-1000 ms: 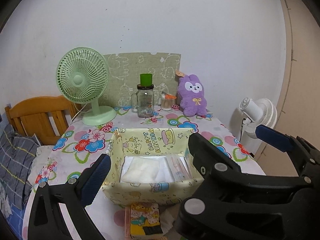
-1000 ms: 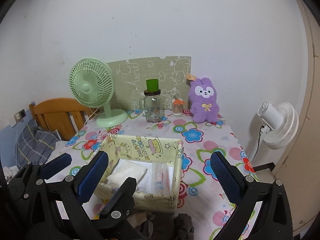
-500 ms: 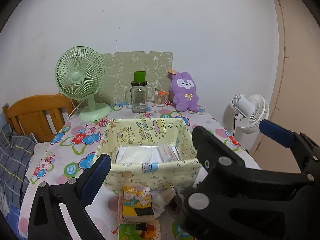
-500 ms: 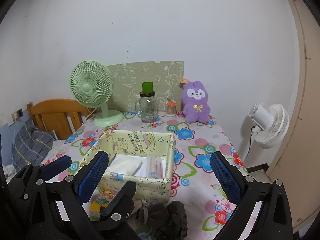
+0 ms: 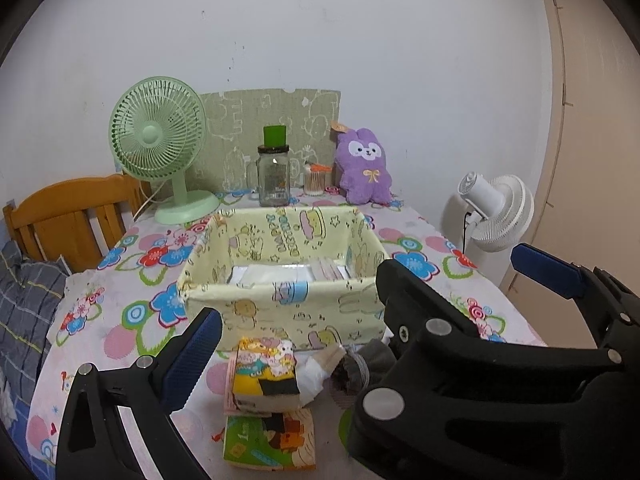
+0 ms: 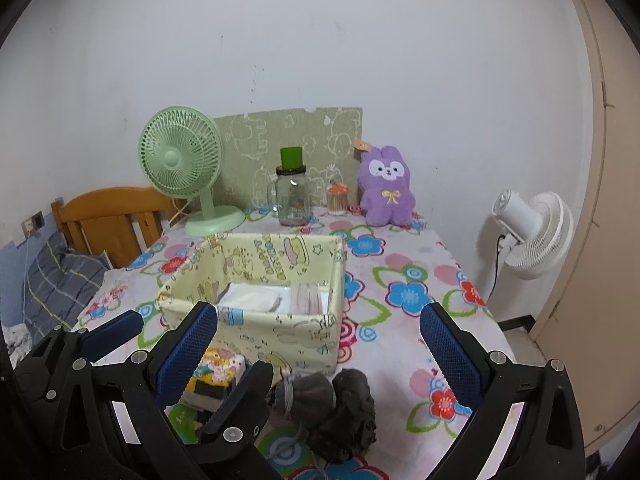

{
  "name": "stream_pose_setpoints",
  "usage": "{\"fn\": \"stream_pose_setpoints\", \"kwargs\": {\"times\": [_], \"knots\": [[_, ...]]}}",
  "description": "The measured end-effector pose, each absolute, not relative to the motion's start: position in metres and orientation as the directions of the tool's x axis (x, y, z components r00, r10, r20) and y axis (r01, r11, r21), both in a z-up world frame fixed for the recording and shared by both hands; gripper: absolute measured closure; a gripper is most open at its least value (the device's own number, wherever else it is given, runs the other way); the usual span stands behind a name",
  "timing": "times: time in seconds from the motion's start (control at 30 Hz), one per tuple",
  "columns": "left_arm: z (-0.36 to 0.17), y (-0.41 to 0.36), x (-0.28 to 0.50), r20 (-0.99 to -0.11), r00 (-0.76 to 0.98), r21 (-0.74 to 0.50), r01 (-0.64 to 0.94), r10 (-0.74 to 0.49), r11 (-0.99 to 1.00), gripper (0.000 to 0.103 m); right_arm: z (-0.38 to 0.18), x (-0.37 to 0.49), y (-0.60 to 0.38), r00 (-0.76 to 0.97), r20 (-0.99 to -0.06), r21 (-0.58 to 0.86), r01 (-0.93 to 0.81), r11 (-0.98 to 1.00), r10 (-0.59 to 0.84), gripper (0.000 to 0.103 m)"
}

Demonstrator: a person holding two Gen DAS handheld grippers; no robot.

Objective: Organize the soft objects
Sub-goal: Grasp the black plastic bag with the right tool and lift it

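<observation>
Dark grey crumpled sock bundle [image 6: 340,412] at surface near edge, directly ahead of right claw [image 6: 316,356], nearer than left claw [image 5: 360,312]. Both claws wide open, empty.

Your left gripper [image 5: 364,296] fingers spread wide, nothing held, hovering before fabric box [image 5: 280,312]; your right gripper [image 6: 320,344] likewise, beside it.
</observation>
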State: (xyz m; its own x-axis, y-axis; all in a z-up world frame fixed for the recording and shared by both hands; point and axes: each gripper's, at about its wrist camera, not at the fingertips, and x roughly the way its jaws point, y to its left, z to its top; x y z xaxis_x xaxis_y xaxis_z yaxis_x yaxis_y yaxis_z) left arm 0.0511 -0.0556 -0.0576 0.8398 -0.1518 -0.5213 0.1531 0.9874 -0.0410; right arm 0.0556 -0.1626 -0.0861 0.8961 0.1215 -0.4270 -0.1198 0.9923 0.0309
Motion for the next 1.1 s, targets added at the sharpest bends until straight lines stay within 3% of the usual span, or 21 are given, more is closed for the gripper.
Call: {"fn": "stream_pose_setpoints", "kwargs": {"times": [0.43,0.67,1.1], "knots": [[-0.097,-0.058,0.044,-0.586,0.799,-0.023,0.147,-0.132,0.989,0.002,-0.129,0.052,-0.166,0.856,-0.501,0.062,-0.115,0.991,0.131,0.005],[-0.118,-0.056,0.043,-0.626,0.764,-0.081,0.136,-0.156,0.987,0.004,-0.151,0.056,-0.170,0.826,-0.548,0.085,-0.103,0.991,0.133,0.007],[-0.145,-0.056,0.051,-0.686,0.721,-0.058,0.079,-0.097,0.995,0.007,-0.184,0.076,-0.177,0.755,-0.642,0.120,-0.071,0.990,0.132,0.020]]}}
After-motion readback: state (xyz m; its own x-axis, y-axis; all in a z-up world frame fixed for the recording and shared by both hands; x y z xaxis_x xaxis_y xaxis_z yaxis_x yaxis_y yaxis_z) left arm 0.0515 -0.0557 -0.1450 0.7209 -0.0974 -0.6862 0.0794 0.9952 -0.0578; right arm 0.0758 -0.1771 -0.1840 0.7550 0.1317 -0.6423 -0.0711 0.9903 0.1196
